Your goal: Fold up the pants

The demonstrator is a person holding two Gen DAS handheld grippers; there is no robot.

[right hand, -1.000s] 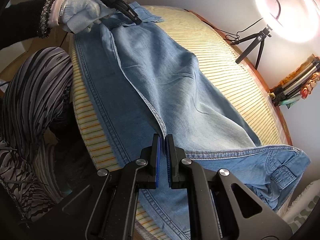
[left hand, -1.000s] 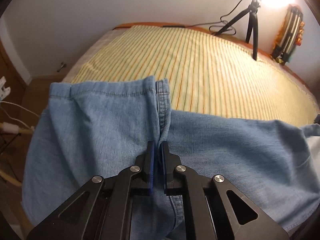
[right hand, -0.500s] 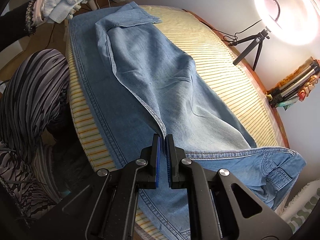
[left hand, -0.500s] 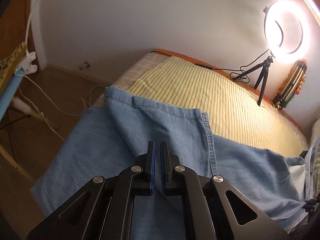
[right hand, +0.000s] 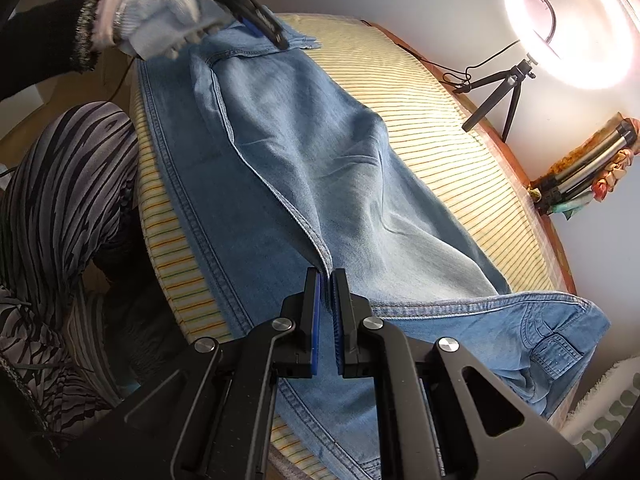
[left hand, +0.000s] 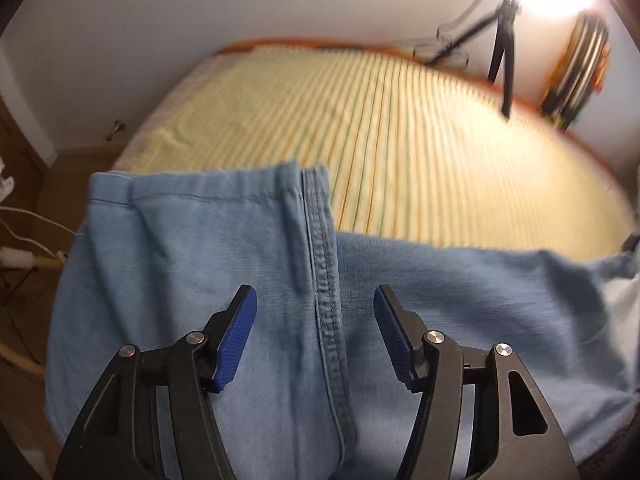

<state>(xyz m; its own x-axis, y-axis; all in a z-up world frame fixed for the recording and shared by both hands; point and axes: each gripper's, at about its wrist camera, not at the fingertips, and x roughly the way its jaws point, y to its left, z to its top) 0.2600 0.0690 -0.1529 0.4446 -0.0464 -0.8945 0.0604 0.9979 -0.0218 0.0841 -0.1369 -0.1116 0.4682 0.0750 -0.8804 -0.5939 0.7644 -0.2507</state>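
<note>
The pants (right hand: pixel 320 168) are laid lengthwise along the near edge of the bed (right hand: pixel 460 152), with one leg folded over the other and part of the lower layer hanging over the mattress side. Their long axis is seen running from the waistband, bunched at the ring light (right hand: pixel 568 24) end, to the hems at the far end, where the left gripper (left hand: pixel 314 316) is held.

In the left wrist view the fingers (left hand: pixel 236 336) of that gripper are spread wide apart and nothing is held between them. The thick stitched seam of the pants (left hand: pixel 326 300) is seen passing straight between them, and the leg hems lie just beyond the fingertips, towards the striped bedcover (left hand: pixel 400 140). This view is blurred, so it cannot be told whether the fingers are touching the denim or are just above it.

The right gripper (right hand: pixel 326 276) is clamped on the folded seam edge near the crotch, just short of the waistband, with the fingers pressed together on the cloth.

The coming move is judged to turn on the hem end. Since the left gripper is by far the nearer to the hems and the seam is lined up between its fingers, a closing there would be expected, so that the hems could be carried along the long axis towards the waistband while the waist end is kept pinned by the right gripper. The doubled layers would need to be caught together, or the top leg may slide off the lower one.
</note>
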